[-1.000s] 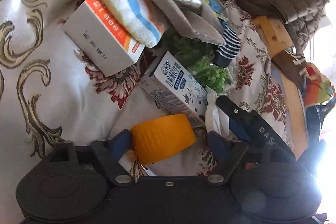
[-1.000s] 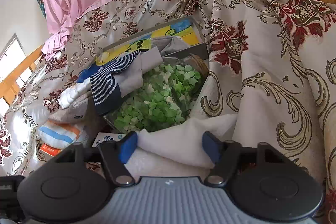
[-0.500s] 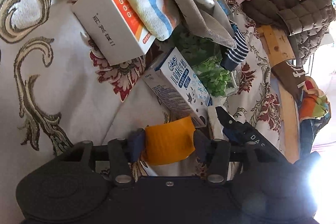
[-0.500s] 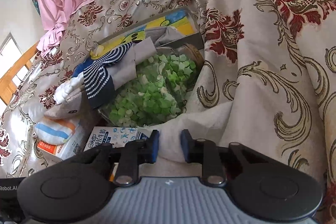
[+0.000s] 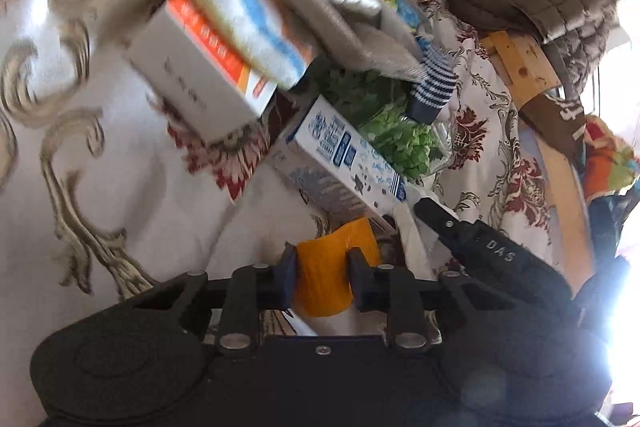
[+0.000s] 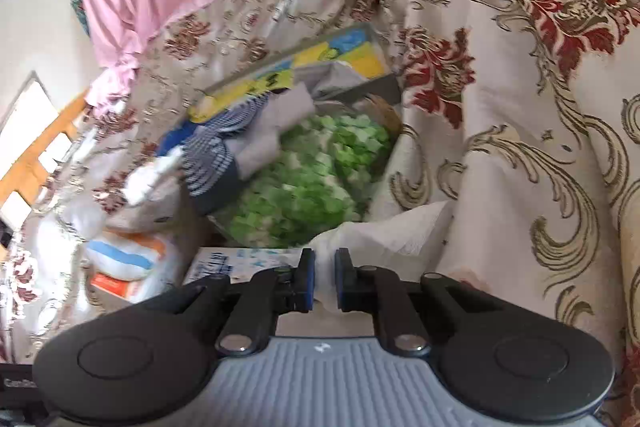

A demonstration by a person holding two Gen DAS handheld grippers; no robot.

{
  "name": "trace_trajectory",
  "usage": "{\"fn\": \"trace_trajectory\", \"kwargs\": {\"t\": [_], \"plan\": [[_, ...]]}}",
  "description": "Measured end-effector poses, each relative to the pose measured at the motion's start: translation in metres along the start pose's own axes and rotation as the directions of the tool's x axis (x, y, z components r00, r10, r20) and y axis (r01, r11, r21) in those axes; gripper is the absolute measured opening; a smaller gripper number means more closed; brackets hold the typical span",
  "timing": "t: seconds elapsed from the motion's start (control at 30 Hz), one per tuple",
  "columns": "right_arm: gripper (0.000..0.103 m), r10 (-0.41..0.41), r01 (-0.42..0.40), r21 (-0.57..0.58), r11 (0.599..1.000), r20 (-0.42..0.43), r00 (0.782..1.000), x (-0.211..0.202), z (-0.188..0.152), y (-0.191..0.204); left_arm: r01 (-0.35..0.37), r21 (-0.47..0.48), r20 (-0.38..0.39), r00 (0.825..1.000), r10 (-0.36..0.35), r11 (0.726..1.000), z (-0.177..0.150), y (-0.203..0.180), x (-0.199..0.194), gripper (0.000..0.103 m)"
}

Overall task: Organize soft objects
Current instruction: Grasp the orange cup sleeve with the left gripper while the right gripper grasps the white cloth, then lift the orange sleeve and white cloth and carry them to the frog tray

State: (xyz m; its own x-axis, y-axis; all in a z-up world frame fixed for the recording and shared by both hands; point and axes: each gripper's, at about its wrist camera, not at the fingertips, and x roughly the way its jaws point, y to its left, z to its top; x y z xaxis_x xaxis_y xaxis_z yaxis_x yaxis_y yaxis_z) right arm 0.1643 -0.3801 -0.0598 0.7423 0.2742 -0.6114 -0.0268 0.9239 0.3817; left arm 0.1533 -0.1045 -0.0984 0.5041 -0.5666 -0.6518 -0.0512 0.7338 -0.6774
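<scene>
Grasp step in hand on both sides: your left hand-held gripper (image 5: 322,277) has just been closing and now clamps the orange soft piece (image 5: 334,273), which sits on the floral bedspread (image 5: 100,187) just below the milk carton (image 5: 340,159); your right hand-held gripper (image 6: 322,279) has just been closing too, jaws nearly together on a fold of the white cloth (image 6: 384,239) beside the bag of green bits (image 6: 316,183). Next move likely calls for lifting both clear, without dragging the carton or bedspread along
</scene>
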Motion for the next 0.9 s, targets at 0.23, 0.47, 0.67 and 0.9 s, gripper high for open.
{"fn": "trace_trajectory", "kwargs": {"t": [0.23,0.47,0.67,0.9], "plan": [[0.011,0.215,-0.212,-0.051,0.976,0.066,0.974,-0.022,0.001,0.016,-0.130,0.189,0.142,0.984,0.104,0.973,-0.001,-0.020,-0.030,0.025],[0.012,0.168,-0.162,-0.163,0.973,0.023,0.985,-0.013,-0.002,0.035,-0.252,0.348,0.258,0.952,0.166,0.903,-0.016,-0.034,-0.039,0.025],[0.026,0.047,-0.048,-0.206,0.977,-0.009,0.999,-0.001,-0.009,0.035,-0.291,0.413,0.261,0.946,0.194,0.863,-0.026,-0.032,-0.030,0.028],[0.056,-0.008,0.009,-0.239,0.971,0.003,1.000,0.002,-0.013,0.037,-0.267,0.380,0.243,0.953,0.183,0.886,-0.025,-0.025,-0.026,0.035]]}}
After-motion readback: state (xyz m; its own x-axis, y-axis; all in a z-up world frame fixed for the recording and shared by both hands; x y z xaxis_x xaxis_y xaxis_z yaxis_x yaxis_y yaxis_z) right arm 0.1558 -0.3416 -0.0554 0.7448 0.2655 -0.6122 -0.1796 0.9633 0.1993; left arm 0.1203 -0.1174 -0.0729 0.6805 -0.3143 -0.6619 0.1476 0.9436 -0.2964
